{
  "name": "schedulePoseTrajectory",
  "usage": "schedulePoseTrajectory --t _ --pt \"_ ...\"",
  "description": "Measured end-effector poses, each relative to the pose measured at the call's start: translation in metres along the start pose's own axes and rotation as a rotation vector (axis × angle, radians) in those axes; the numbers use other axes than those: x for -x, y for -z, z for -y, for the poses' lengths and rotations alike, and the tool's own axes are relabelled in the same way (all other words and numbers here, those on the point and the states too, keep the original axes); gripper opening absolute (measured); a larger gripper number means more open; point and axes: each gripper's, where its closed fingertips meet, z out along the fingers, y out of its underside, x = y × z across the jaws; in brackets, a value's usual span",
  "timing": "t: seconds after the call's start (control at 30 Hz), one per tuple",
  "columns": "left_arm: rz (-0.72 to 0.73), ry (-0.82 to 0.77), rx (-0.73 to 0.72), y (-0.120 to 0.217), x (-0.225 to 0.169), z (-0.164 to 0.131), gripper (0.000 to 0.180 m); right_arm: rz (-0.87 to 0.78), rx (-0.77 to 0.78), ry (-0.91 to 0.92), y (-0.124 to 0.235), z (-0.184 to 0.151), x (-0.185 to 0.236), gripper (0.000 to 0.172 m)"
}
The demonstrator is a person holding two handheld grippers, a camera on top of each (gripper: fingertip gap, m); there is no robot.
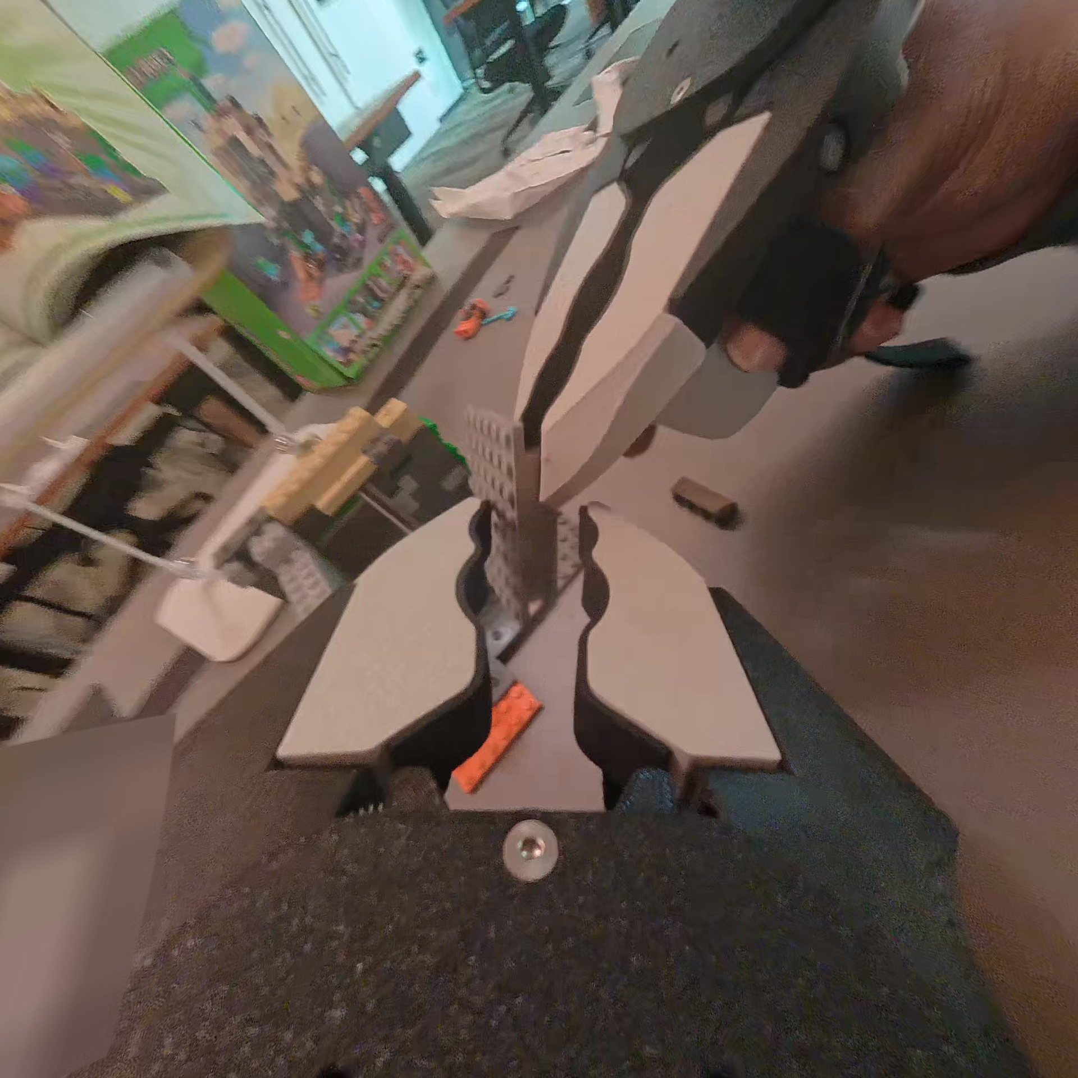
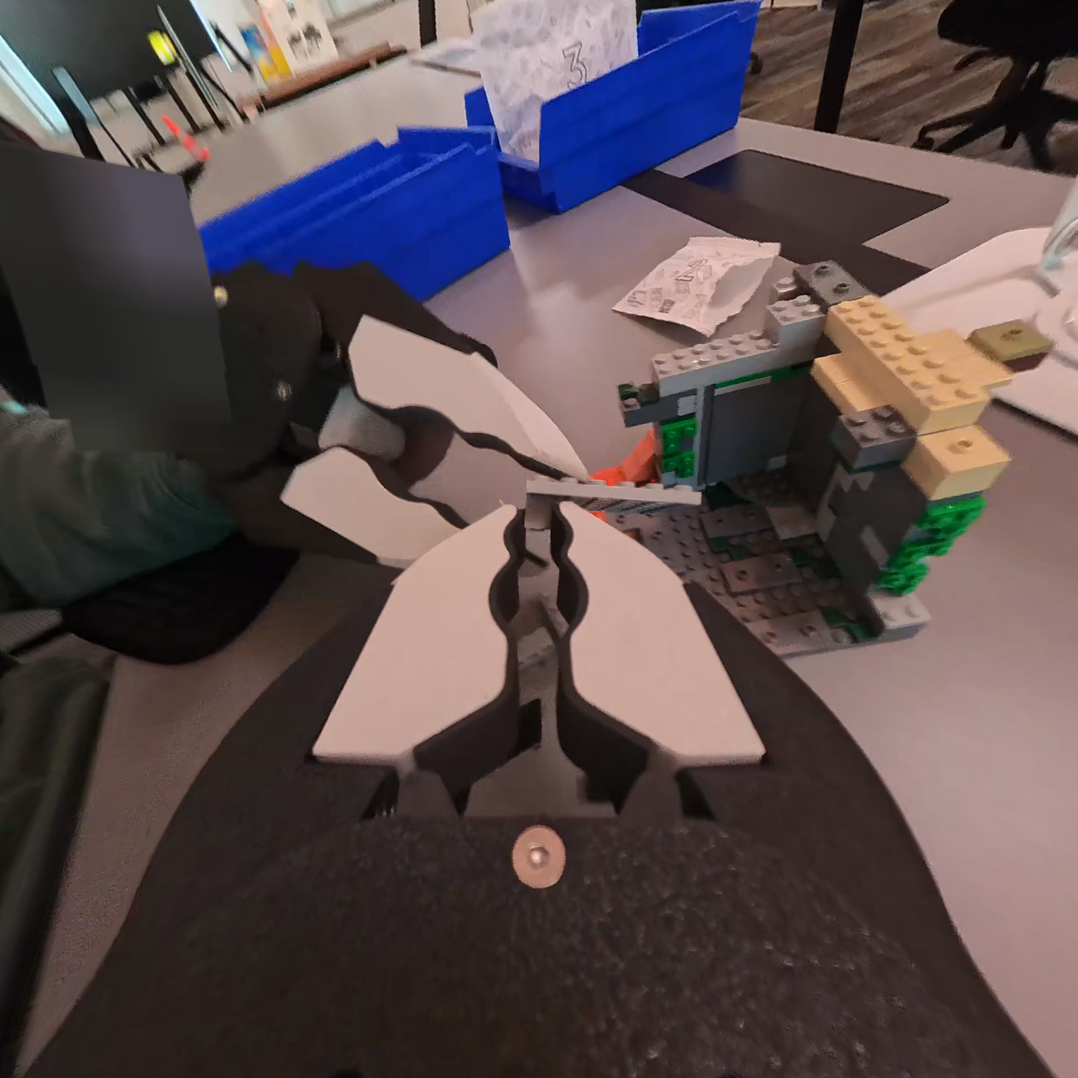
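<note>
The right gripper has its fingers nearly closed on a small grey brick fixed beneath a grey studded plate, and both pads press against that brick. The plate lies flat in the right wrist view, just in front of the brick model, which stands on the grey surface. The left gripper has its fingers partly open around the same plate, seen edge-on and upright in the left wrist view; a gap shows between each pad and the plate, so it does not grip it. In the right wrist view its upper fingertip touches the plate's studs. An orange flat piece lies on the surface below the left fingers. Beyond the model lie a torn white paper bag and two blue bins. A small dark brick lies apart from the model.
</note>
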Motion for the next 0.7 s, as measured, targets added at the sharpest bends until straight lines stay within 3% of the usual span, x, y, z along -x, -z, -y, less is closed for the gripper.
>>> schedulePoseTrajectory --t 0.07,0.2,0.3,0.4,0.6,0.7 --pt "-0.098 0.120 -0.018 0.002 -0.005 -0.001 0.036 -0.060 0.047 0.131 0.008 -0.003 -0.010 0.007" --pt "-0.234 0.446 -0.105 0.008 0.000 0.009 0.034 -0.226 0.214 0.593 0.020 -0.020 -0.027 0.008" --pt "-0.287 0.659 -0.123 0.008 0.004 0.009 0.030 -0.343 0.342 0.926 0.013 -0.034 -0.031 0.008" --pt "-0.299 0.775 -0.091 0.004 0.005 0.002 0.033 -0.449 0.457 1.239 0.001 -0.041 -0.032 0.008" --pt "-0.246 0.833 0.003 -0.001 0.007 -0.015 0.039 -0.475 0.546 1.396 -0.020 -0.052 -0.026 0.008" --pt "-0.201 0.785 0.075 -0.004 0.005 -0.026 0.028 -0.490 0.566 1.410 -0.022 -0.053 -0.025 0.008"
